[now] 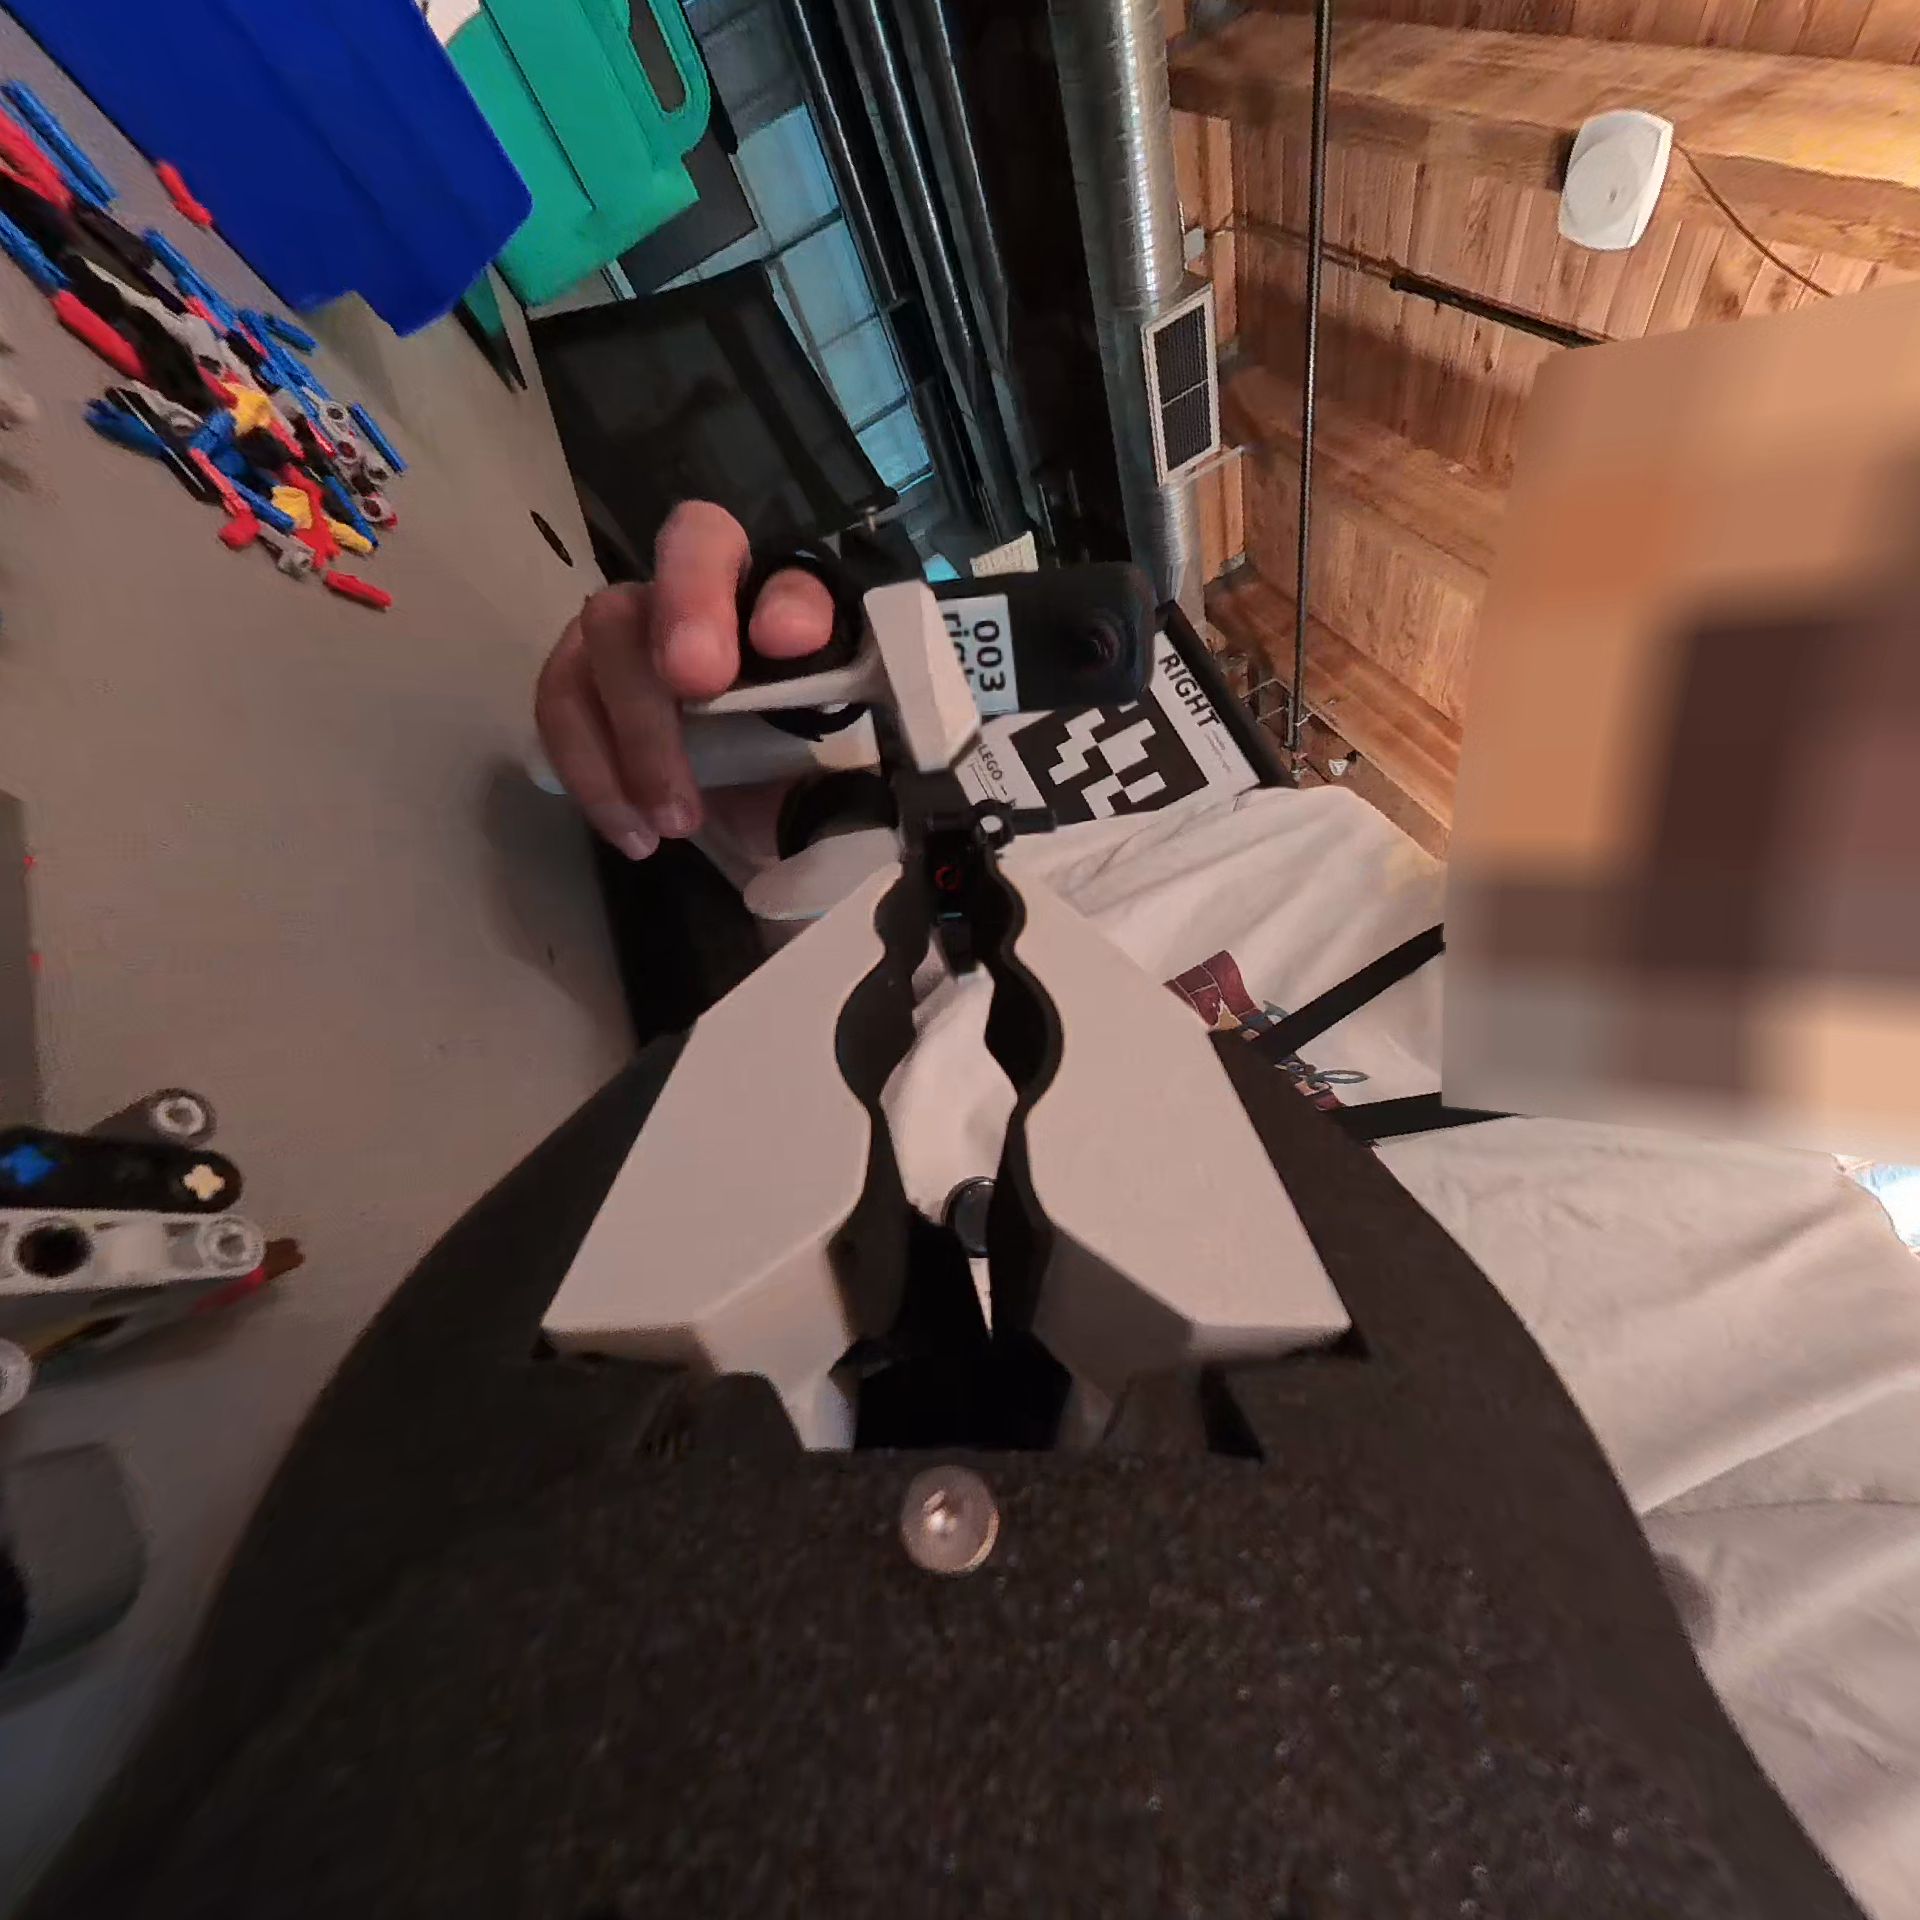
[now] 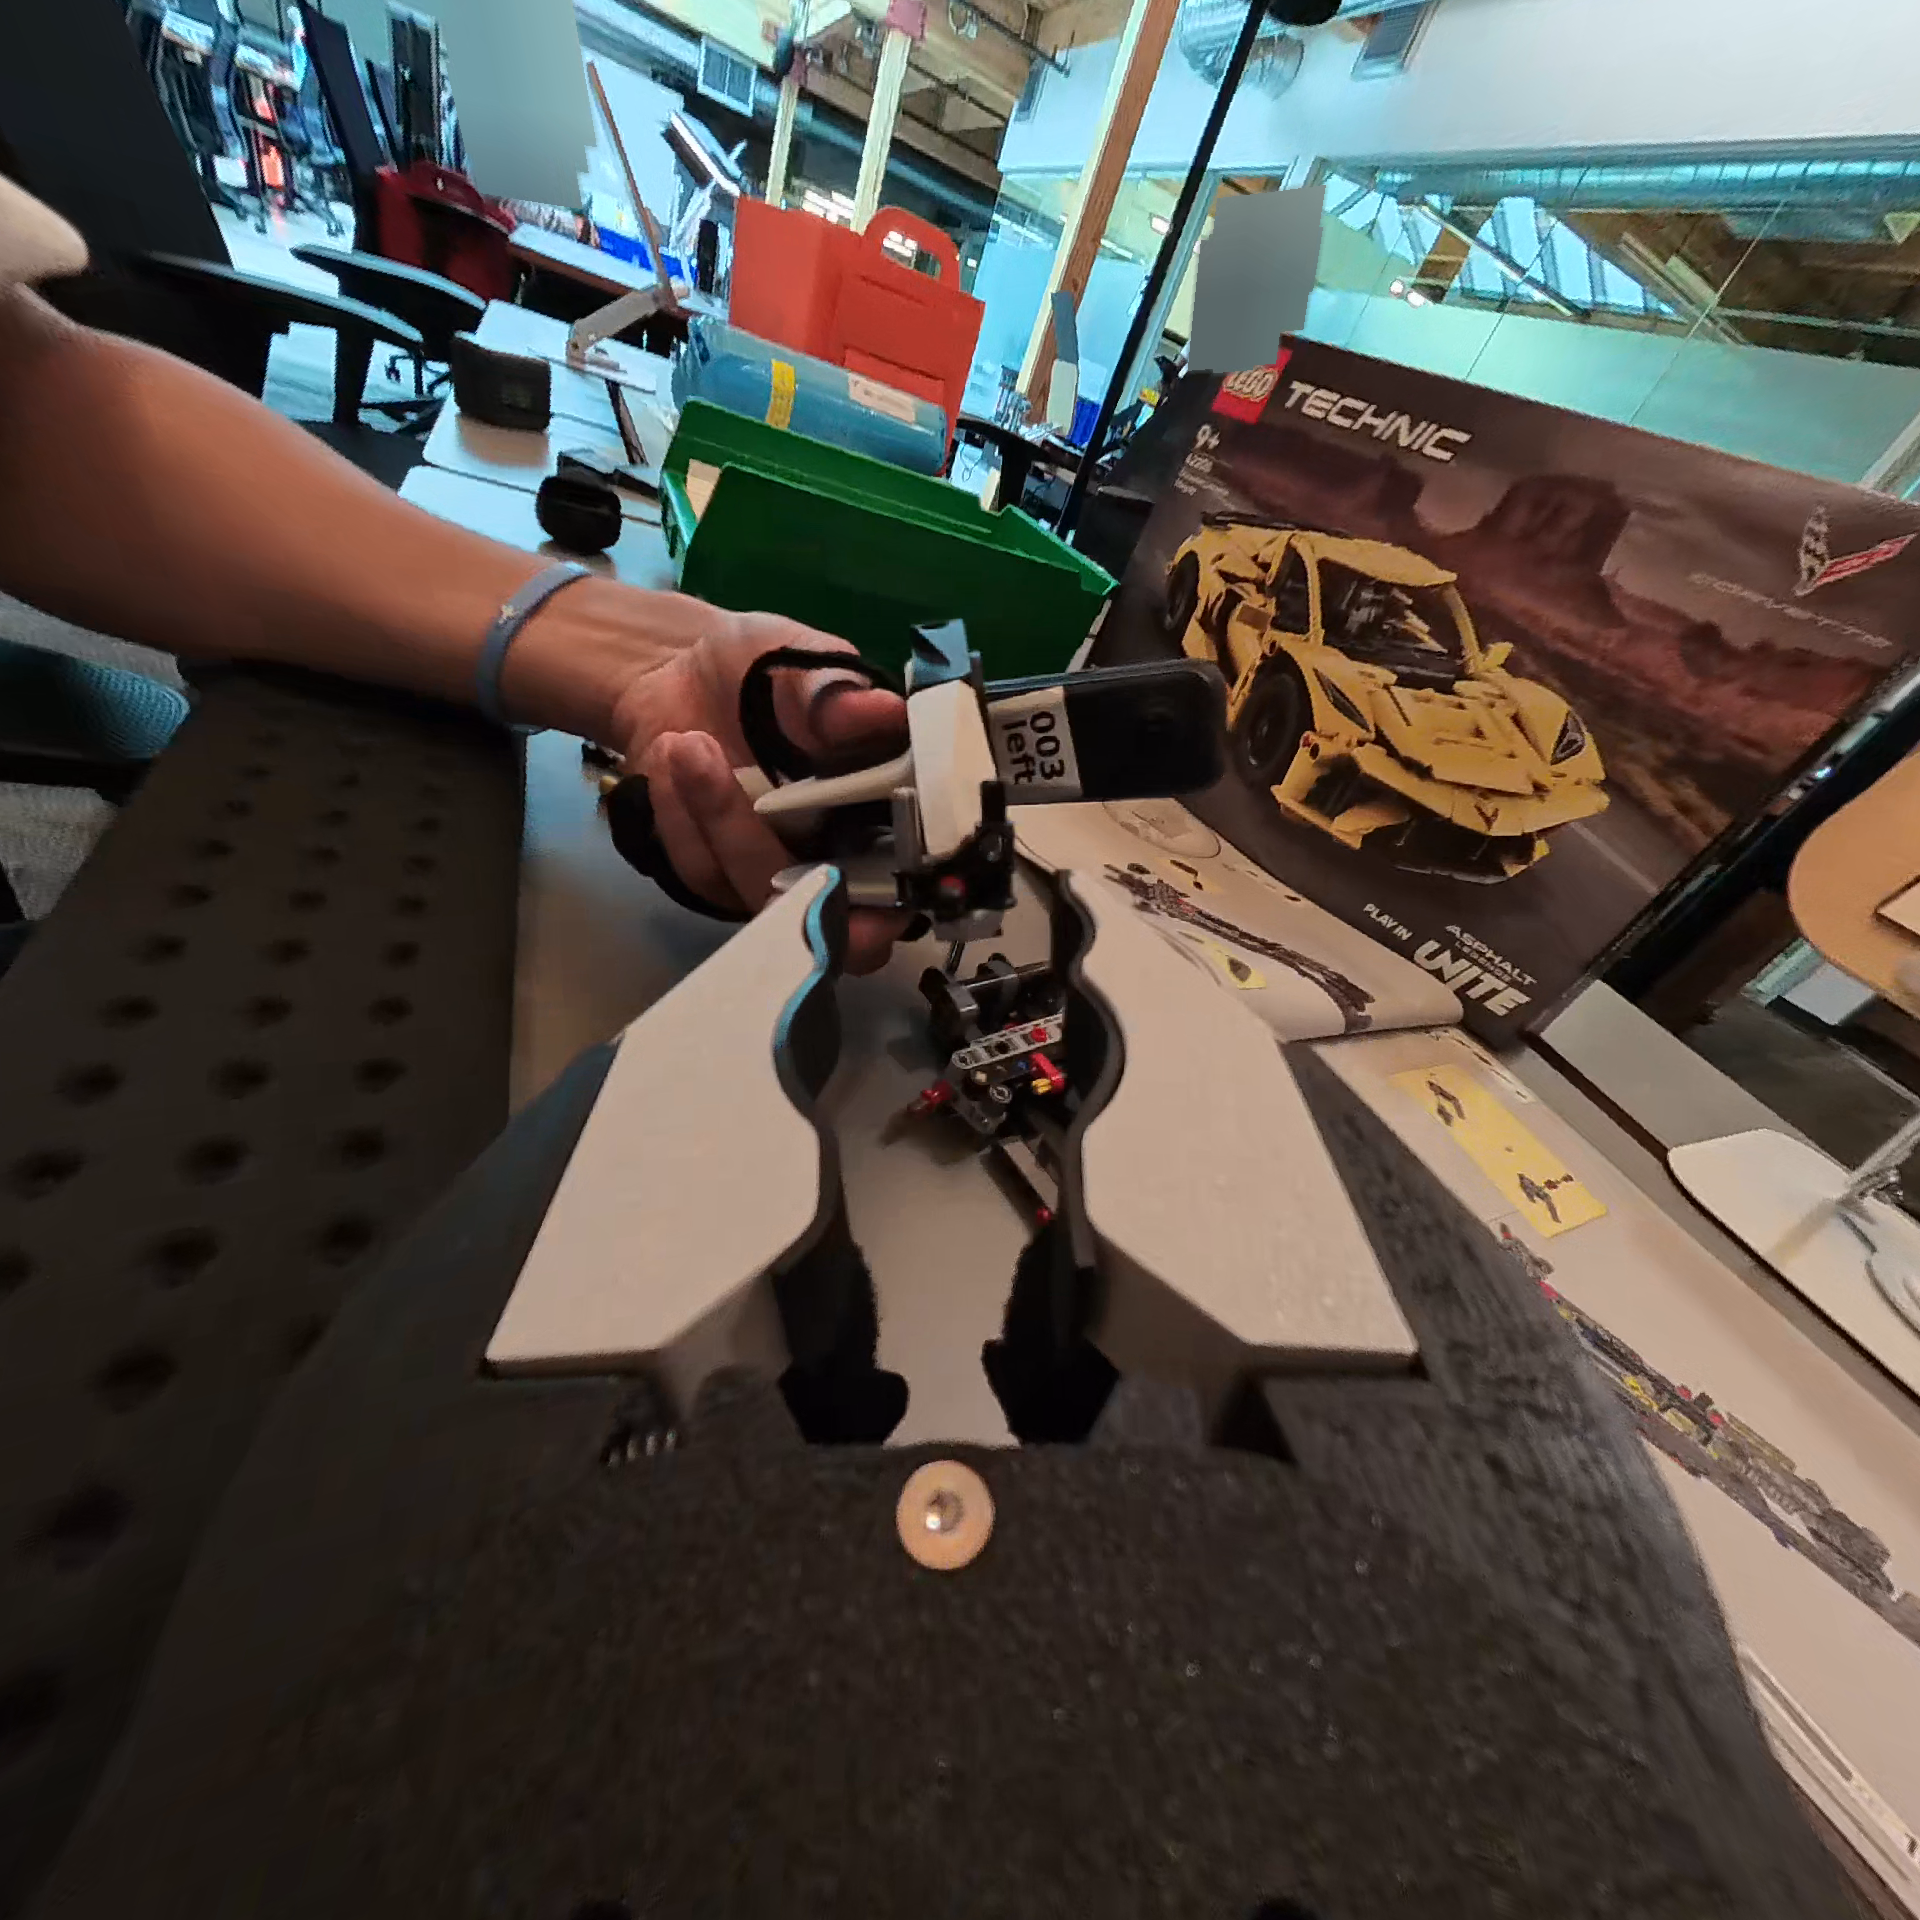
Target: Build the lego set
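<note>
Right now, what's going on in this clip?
A person is building a Lego set with a handheld gripper in each hand. The left gripper is clamped on a small black sub-assembly, held up in the air. The right gripper is open and faces it closely. A larger partial build sits on the table, with loose pieces and the set's box nearby.

Close wrist views face each other, sharing the black subassembly (image 1: 948, 883).
</note>
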### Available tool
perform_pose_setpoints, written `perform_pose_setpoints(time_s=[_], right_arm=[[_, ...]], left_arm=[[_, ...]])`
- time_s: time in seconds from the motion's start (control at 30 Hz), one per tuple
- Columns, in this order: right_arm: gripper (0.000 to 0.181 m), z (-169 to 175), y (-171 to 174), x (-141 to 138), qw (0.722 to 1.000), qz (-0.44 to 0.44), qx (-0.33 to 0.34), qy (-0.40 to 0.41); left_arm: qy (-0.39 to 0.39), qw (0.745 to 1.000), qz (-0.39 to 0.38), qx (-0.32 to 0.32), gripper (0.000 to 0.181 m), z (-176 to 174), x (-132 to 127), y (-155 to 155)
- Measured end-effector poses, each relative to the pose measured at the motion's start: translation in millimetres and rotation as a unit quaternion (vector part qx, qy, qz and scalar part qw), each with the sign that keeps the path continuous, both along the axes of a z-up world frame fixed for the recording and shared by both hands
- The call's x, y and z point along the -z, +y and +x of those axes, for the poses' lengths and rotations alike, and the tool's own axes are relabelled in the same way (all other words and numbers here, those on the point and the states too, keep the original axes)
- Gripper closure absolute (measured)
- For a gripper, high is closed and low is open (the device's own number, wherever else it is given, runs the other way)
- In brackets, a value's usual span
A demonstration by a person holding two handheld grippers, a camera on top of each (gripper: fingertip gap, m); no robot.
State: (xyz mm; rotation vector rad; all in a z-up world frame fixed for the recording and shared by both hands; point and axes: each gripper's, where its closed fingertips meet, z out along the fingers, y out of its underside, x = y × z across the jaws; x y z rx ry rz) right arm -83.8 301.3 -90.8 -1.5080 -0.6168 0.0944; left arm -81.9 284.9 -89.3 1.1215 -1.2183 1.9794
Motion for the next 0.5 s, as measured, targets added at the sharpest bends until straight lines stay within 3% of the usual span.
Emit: perform_pose_setpoints(time_s=[0.17,0.3,0.4,0.5], right_arm=[[0.159,-4,-1,1,0.998,0.026,0.020,-0.053],[0.160,2,1,5,0.997,0.006,0.051,-0.058],[0.159,11,4,4,0.996,-0.015,0.078,-0.037],[0.160,31,10,1,0.993,-0.034,0.115,0.008]], left_arm=[[0.008,1.000,0.005,0.009,0.176,-3,3,-4],[0.017,1.000,0.008,-0.011,0.176,3,5,-2],[0.004,0.998,0.031,-0.048,0.150,12,5,5],[-0.017,0.992,0.065,-0.108,0.148,21,1,24]])
